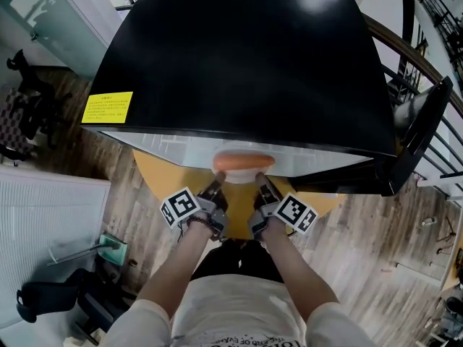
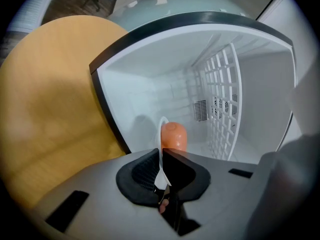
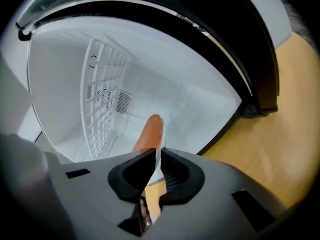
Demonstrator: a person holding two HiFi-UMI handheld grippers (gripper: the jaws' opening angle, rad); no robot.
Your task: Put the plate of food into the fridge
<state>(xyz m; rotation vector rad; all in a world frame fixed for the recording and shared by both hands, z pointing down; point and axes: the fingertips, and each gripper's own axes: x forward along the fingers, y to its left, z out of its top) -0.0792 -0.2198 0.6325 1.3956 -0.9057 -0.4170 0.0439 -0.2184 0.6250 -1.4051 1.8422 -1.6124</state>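
Fingers of the L gripper are clenched on the thin white rim of the plate, which passes edge-on btw. the pads. The fingers of the R gripper are likewise clamped on the opposite rim. Neither pair is released, so the plate is carried two-handed.

**Position of load.** The plate runs forward from both sets of fingertips. The food, one orange sausage-like piece, lies just beyond the tips and btw. the two grippers (cf. head view, where it sits centred ahead of both marker cubes).

**Surroundings.** The black fridge stands on a round wooden surface, w/ its door swung open on the R gripper's side. The white cavity and a wire rack lie directly ahead of the fingertips, deeper than the food.

**Progress.**
- Done, judging from the layout: door open, plate picked up and brought to the mouth of the cavity.
- The far part of the plate looks to be at or just past the threshold. Whether it touches the cavity floor can't be told.
- Left to do: carry the plate fully inside, set it down, open both pairs of fingers and draw them back. The door prob. needs closing after.

Overall approx. mid-task, at the insertion step.
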